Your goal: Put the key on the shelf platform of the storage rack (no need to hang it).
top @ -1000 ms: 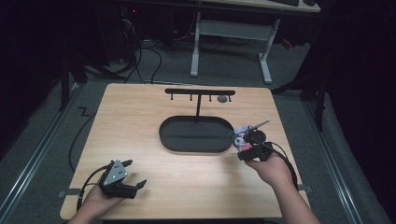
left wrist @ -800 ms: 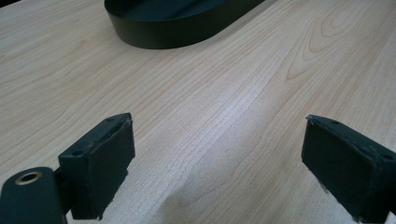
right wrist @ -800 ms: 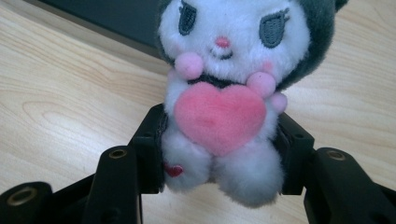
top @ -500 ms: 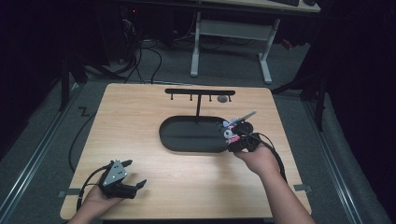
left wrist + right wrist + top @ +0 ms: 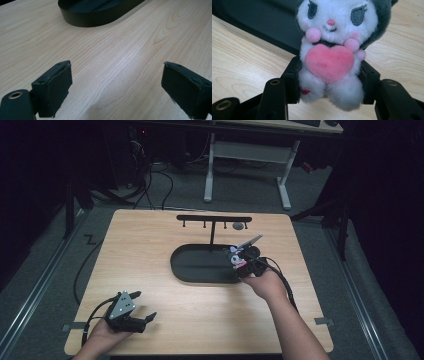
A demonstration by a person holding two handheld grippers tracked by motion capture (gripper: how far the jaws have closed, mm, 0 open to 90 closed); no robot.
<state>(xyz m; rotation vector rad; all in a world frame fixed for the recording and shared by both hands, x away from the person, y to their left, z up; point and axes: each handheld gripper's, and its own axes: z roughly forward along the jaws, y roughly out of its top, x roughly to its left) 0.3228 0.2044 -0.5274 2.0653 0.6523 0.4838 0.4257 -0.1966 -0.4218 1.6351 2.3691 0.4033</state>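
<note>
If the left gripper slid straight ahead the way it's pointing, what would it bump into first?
Probably the black oval tray. The left gripper has its jaws open over bare table, and the tray's near wall lies ahead, slightly to the left, so it might only clip it.

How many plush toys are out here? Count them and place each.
1. The plush toy is clamped in the right gripper, at the right end of the black oval tray.

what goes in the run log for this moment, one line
right tongs: shut on plush toy, at right end of black tray | left tongs: open, over bare table, near left
</note>
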